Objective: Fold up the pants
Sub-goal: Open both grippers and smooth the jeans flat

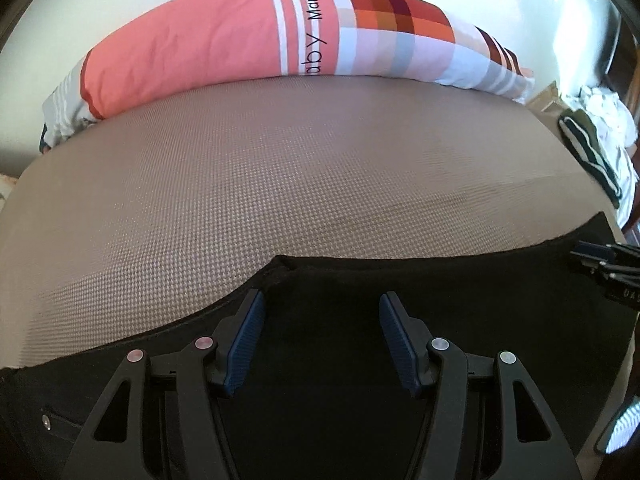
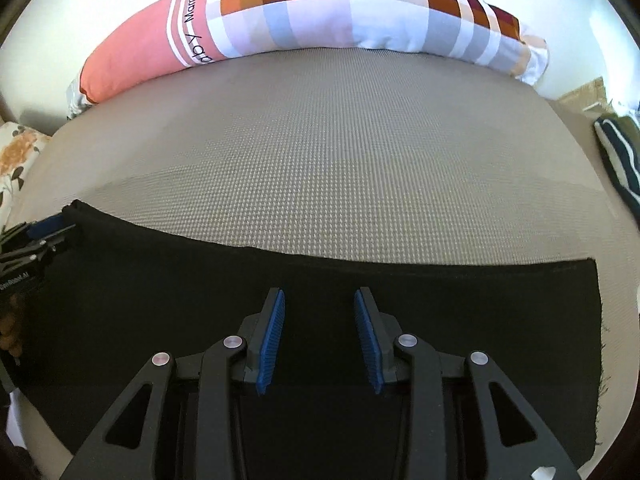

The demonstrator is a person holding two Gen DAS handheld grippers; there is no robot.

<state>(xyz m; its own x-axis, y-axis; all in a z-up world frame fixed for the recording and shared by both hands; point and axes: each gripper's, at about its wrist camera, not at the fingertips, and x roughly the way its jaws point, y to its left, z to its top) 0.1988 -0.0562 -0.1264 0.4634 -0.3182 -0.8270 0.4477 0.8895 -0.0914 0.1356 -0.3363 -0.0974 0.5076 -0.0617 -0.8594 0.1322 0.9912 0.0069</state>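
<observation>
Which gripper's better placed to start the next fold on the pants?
Right, tentatively. The right gripper hangs open over the pants near the frayed hem end, an easy edge to lift. The left gripper, also open, sits mid-garment by a notch.

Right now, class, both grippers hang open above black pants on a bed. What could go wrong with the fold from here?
1. The left gripper sits near a notch in the black pants; a pinch there may catch only one layer, so the fold skews.
2. The frayed hem by the right gripper could snag on a ribbed finger.
3. The textured mattress cover may grip the dragged cloth and bunch it.
</observation>
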